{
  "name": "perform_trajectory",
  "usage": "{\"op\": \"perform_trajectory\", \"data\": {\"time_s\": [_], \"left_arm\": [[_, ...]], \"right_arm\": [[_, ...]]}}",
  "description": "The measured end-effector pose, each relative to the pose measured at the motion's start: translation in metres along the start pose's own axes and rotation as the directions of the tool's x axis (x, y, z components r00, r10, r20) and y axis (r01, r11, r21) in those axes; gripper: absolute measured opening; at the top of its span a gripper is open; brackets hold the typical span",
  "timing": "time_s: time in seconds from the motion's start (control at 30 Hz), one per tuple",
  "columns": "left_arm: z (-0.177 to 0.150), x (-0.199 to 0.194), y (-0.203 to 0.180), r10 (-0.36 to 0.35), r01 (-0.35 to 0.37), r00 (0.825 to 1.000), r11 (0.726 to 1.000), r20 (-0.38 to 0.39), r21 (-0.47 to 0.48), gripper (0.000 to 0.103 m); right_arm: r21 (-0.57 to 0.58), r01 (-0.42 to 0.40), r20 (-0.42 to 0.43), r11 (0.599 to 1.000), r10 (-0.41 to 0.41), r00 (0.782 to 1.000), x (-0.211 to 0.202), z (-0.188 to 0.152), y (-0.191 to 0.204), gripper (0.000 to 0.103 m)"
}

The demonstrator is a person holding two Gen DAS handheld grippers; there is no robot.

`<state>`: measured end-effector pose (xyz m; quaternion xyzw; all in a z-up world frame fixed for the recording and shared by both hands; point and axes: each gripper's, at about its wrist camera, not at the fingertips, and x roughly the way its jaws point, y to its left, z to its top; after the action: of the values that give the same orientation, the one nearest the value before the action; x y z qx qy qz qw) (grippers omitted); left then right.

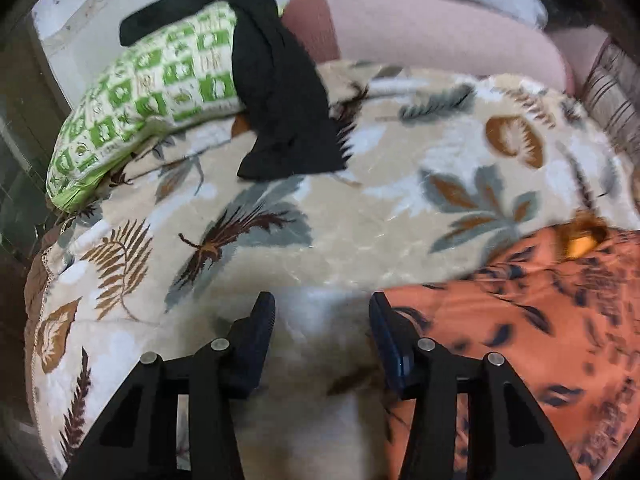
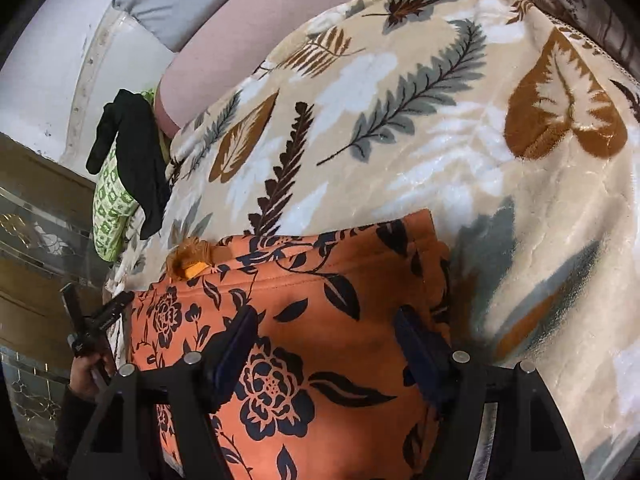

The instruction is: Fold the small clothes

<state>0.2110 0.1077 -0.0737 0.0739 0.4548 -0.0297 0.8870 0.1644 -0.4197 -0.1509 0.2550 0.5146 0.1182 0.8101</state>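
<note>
An orange garment with dark floral print [image 2: 320, 320] lies folded on a beige leaf-patterned blanket [image 2: 400, 120]; it also shows at the right of the left wrist view [image 1: 520, 340]. My right gripper [image 2: 324, 320] is open just above the garment, fingers apart over it. My left gripper [image 1: 322, 308] is open and empty over the blanket [image 1: 320, 208], at the garment's left edge. A black garment [image 1: 280, 100] lies draped over a green-and-white patterned pillow [image 1: 140, 92] at the far left.
A pink bolster [image 1: 440, 32] and a grey pillow [image 2: 180, 0] lie at the back against a white wall. A striped cushion [image 1: 612, 92] sits at the right. The left gripper [image 2: 92, 320] and the hand holding it show at the right wrist view's left edge.
</note>
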Motion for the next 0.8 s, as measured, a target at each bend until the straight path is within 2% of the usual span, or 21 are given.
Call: {"op": "perform_trajectory", "data": {"time_s": [0.13, 0.2, 0.23, 0.27, 0.3, 0.37, 0.43, 0.53, 0.63, 0.67, 0.7, 0.73, 0.77, 0.8], "left_arm": [[-0.024, -0.046, -0.019, -0.113, 0.111, 0.993, 0.993, 0.047, 0.04, 0.053], [-0.04, -0.059, -0.031, -0.149, 0.147, 0.988, 0.988, 0.036, 0.051, 0.057], [-0.047, -0.065, -0.035, -0.153, 0.152, 0.988, 0.987, 0.03, 0.043, 0.057], [-0.058, -0.074, -0.039, -0.163, 0.162, 0.986, 0.987, 0.03, 0.023, 0.057], [-0.064, -0.079, -0.041, -0.177, 0.177, 0.983, 0.984, 0.036, 0.011, 0.058], [-0.08, -0.093, -0.046, -0.2, 0.201, 0.978, 0.979, 0.052, -0.026, 0.067], [-0.097, -0.107, -0.058, -0.229, 0.231, 0.971, 0.972, 0.063, -0.035, 0.067], [-0.111, -0.113, -0.074, -0.257, 0.259, 0.964, 0.966, 0.067, -0.02, 0.067], [-0.114, -0.112, -0.086, -0.27, 0.272, 0.96, 0.962, 0.075, -0.01, 0.067], [-0.116, -0.111, -0.089, -0.27, 0.272, 0.959, 0.962, 0.091, -0.005, 0.07], [-0.117, -0.108, -0.091, -0.26, 0.261, 0.961, 0.965, 0.093, -0.002, 0.073], [-0.117, -0.098, -0.092, -0.228, 0.229, 0.972, 0.973, 0.063, -0.006, 0.075], [-0.119, -0.087, -0.093, -0.192, 0.192, 0.981, 0.981, 0.013, -0.011, 0.075], [-0.12, -0.075, -0.091, -0.142, 0.141, 0.989, 0.99, -0.051, -0.023, 0.075]], "right_arm": [[-0.025, -0.068, 0.035, 0.997, 0.068, 0.997, -0.017, -0.009, 0.007, 0.074], [-0.01, 0.023, 0.034, 1.0, -0.022, 0.999, -0.013, -0.008, -0.007, 0.074], [0.04, 0.038, 0.029, 0.998, -0.039, 0.999, -0.011, -0.006, -0.021, 0.074], [0.132, 0.047, 0.06, 0.99, -0.055, 0.997, -0.019, -0.005, -0.036, 0.074], [0.164, 0.074, 0.078, 0.984, -0.087, 0.993, -0.028, -0.006, -0.04, 0.075], [0.146, 0.003, 0.131, 0.989, -0.022, 0.991, -0.051, -0.015, -0.033, 0.076], [0.102, -0.032, 0.169, 0.994, 0.015, 0.986, -0.078, -0.036, -0.017, 0.076], [0.073, -0.128, 0.167, 0.989, 0.114, 0.979, -0.098, -0.08, 0.004, 0.076], [0.058, -0.234, 0.09, 0.971, 0.228, 0.97, -0.092, -0.127, 0.021, 0.076], [0.059, -0.241, 0.079, 0.969, 0.236, 0.969, -0.086, -0.138, 0.021, 0.076], [0.063, -0.233, 0.073, 0.971, 0.228, 0.971, -0.081, -0.148, 0.019, 0.076], [0.102, -0.169, 0.077, 0.98, 0.162, 0.984, -0.071, -0.16, 0.007, 0.076], [0.16, -0.117, 0.075, 0.98, 0.106, 0.992, -0.067, -0.167, -0.005, 0.076], [0.259, -0.133, 0.094, 0.957, 0.112, 0.989, -0.065, -0.177, -0.022, 0.075]]}}
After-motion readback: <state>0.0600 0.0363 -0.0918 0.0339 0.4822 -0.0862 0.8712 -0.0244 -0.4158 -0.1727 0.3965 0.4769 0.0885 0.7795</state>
